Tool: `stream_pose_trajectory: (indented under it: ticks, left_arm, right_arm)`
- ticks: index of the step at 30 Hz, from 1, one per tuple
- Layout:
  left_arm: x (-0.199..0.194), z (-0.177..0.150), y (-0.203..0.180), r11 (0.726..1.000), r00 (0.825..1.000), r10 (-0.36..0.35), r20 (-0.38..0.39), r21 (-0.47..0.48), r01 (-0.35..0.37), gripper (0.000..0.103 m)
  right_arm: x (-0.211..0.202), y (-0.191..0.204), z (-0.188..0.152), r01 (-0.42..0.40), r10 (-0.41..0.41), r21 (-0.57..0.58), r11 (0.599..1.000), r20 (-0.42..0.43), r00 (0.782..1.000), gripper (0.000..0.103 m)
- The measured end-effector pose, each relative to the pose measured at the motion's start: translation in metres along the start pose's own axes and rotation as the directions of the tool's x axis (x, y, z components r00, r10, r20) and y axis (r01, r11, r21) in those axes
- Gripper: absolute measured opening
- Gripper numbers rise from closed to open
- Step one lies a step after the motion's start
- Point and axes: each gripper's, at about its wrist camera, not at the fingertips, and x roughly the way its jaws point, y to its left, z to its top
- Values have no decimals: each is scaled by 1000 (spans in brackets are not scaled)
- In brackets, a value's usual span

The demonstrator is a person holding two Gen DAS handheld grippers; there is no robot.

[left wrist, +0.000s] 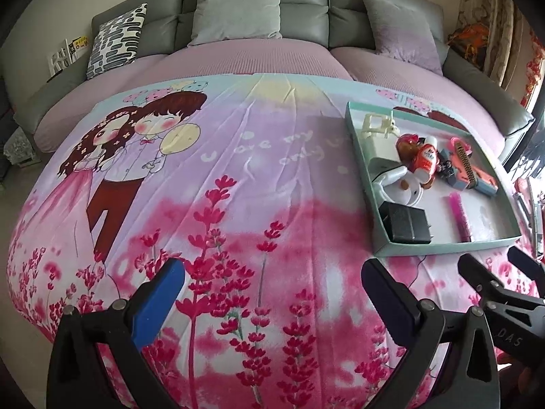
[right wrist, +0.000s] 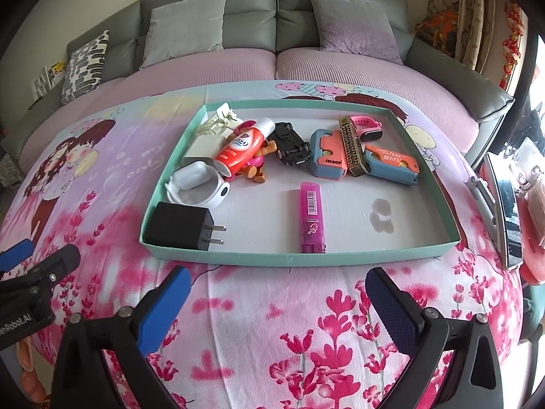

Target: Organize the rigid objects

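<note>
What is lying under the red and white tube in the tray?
The red and white tube rests on a brown and pink toy figure, whose legs stick out beside the black toy car. The figure's upper part is covered, as is the tray floor beneath.

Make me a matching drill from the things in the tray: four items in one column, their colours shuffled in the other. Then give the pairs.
Items
1. plug adapter
2. lighter
3. toy car
4. harmonica

Colours
A. gold with black pattern
B. matt black, two metal prongs
C. translucent pink
D. glossy black

Pairs: 1-B, 2-C, 3-D, 4-A. All lie in the tray.
</note>
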Motion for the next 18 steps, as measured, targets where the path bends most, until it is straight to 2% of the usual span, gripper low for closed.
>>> stream_pose_trajectory:
  ticks: [18]
  left_arm:
    - [1, -3, -3, 1000, 1000, 1, -5, 12, -1, 103]
  right_arm:
    - [1, 1, -1, -1, 1, -6, 1000, -3, 1000, 103]
